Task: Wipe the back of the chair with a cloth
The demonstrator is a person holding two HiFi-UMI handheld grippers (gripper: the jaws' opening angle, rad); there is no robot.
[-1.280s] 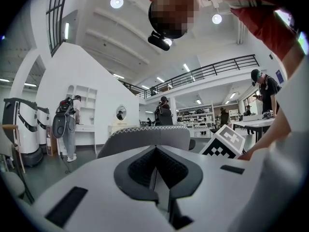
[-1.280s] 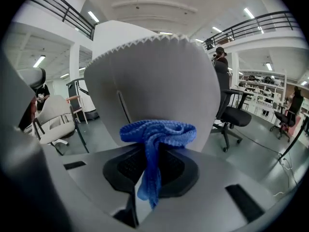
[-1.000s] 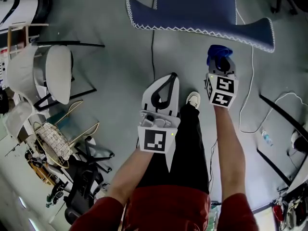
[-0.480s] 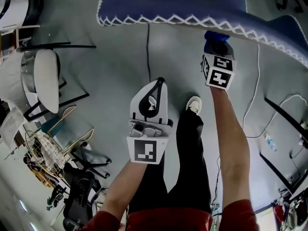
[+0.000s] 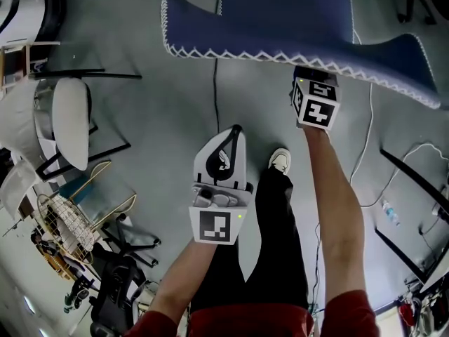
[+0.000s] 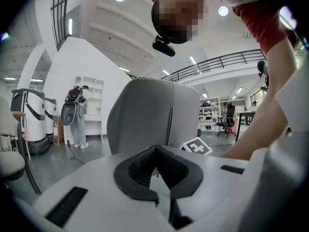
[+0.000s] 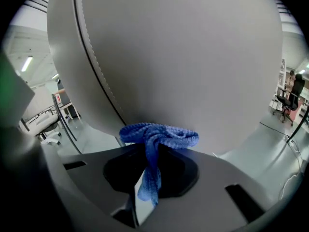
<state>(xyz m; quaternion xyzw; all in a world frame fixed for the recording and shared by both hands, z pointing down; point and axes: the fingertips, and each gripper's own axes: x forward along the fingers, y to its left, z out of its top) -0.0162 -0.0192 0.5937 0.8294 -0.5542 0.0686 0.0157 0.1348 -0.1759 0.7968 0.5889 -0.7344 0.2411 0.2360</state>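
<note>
The cloth (image 7: 157,137), blue and bunched, is clamped in your right tongs (image 7: 150,164). A tail of it hangs down between the jaws. Its bunched head sits right at the grey chair back (image 7: 183,57), which fills the right gripper view. Whether it is pressed against the shell or just short of it cannot be told.

Progress, by my judgement: the cloth is gripped and brought to the work surface, so the approach is done. No wiped area or mark shows on the shell. Take the wiping strokes across the back as all or largely outstanding.

Your left tongs (image 6: 157,166) are together with nothing between them. They are held well apart from the chair and take no part in the work.

Differences between views:
- The head view shows the chair (image 5: 280,20) from above, blue with white zigzag stitching. The right tongs (image 5: 317,104) are tucked under its rear edge and the left tongs (image 5: 235,135) hang lower over the floor (image 5: 161,111). The cloth itself is hidden there.
- Only the right gripper view shows the cloth and the grip on it.
- Only the left gripper view shows the whole grey back (image 6: 154,110) upright, with its centre seam.
</note>
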